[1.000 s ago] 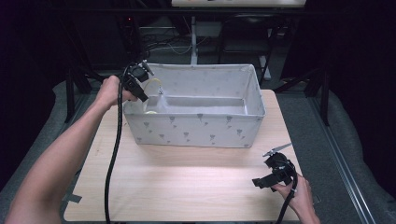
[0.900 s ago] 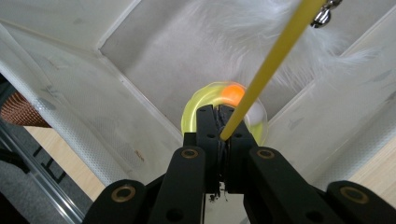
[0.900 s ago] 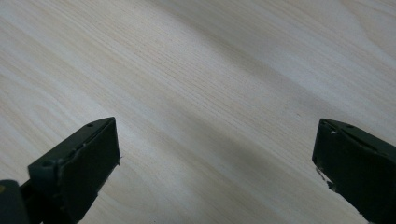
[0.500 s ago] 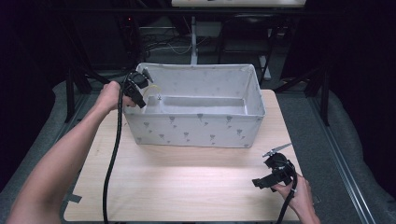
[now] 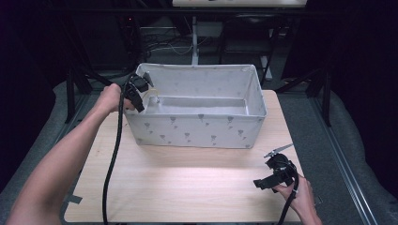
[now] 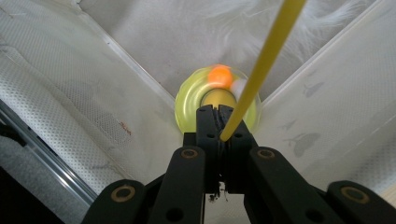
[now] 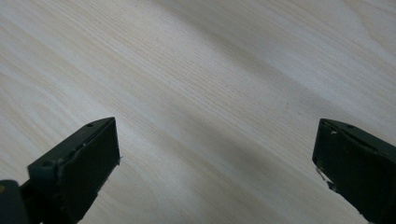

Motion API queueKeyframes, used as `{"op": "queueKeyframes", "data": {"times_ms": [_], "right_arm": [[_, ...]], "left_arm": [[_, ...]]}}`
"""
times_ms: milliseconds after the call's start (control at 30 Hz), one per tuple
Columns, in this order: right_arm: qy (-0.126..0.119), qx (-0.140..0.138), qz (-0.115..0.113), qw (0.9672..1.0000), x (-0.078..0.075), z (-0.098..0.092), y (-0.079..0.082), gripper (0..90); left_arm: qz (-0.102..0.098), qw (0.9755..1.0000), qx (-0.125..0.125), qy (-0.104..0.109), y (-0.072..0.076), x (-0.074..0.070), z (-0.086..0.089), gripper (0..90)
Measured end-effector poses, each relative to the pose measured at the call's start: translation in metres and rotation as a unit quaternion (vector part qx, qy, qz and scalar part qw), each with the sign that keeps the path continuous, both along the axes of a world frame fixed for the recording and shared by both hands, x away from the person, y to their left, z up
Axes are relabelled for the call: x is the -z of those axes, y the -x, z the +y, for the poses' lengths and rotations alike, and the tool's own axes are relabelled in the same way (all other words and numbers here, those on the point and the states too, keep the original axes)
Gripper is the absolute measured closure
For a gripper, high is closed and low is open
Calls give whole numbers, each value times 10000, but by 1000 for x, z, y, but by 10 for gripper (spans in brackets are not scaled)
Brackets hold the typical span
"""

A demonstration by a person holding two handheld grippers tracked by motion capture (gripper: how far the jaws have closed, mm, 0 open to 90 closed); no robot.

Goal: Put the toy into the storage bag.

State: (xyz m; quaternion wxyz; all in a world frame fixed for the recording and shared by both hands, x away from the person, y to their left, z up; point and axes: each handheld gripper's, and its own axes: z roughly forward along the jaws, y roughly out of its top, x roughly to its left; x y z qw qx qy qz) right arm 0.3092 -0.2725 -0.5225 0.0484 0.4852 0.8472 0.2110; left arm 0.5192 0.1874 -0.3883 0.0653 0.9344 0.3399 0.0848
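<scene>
2 pressed-together left gripper [image 6: 218, 123] fingers pinching a yellow stick [image 6: 261, 65], blurred toy [image 6: 218, 100] beyond; right gripper [image 7: 215, 154] fingers wide, empty.

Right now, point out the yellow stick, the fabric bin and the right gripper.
yellow stick [image 6: 266, 60], left gripper view, mid-shaft.
fabric bin [image 5: 197, 131], high view, front wall.
right gripper [image 5: 261, 183], high view, between its fingertips.

Fabric bin [image 5: 197, 129] at table [image 5: 187, 187] rear-centre; left gripper [image 5: 136, 91] over bin's left end, toy [image 6: 217, 100] below it inside; right gripper [image 5: 274, 176] before bin's right corner.
</scene>
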Motion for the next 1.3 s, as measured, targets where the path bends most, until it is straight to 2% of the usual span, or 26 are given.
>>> {"op": "queueKeyframes", "data": {"times_ms": [33, 67, 433, 667, 733, 967, 1267, 1300], "right_arm": [[0, 0, 0, 10000, 0, 0, 0, 5], [101, -28, 18, 9999, 0, -1, 0, 5], [73, -6, 33, 10000, 0, -1, 0, 5], [61, -24, 7, 10000, 0, 0, 0, 5], [62, -25, 10, 10000, 0, 0, 0, 5], [77, -31, 12, 10000, 0, 0, -1, 5], [69, -40, 9, 10000, 1, 0, 0, 5], [2, -30, 12, 10000, 1, 1, 0, 5]], "left_arm": [[-2, 10000, -6, -9, 0, 1, 0, 878], [27, 10000, -9, -39, 0, 1, 0, 878], [165, 9997, -70, -152, -3, 4, 0, 872], [164, 9998, -88, -79, -2, -3, 2, 840], [211, 9997, -82, -48, -2, -5, 2, 799], [112, 9997, -156, 171, 2, -21, 6, 655], [-293, 9983, -243, 452, 14, -58, 11, 404], [-338, 9979, -240, 488, 16, -61, 12, 369]]}}
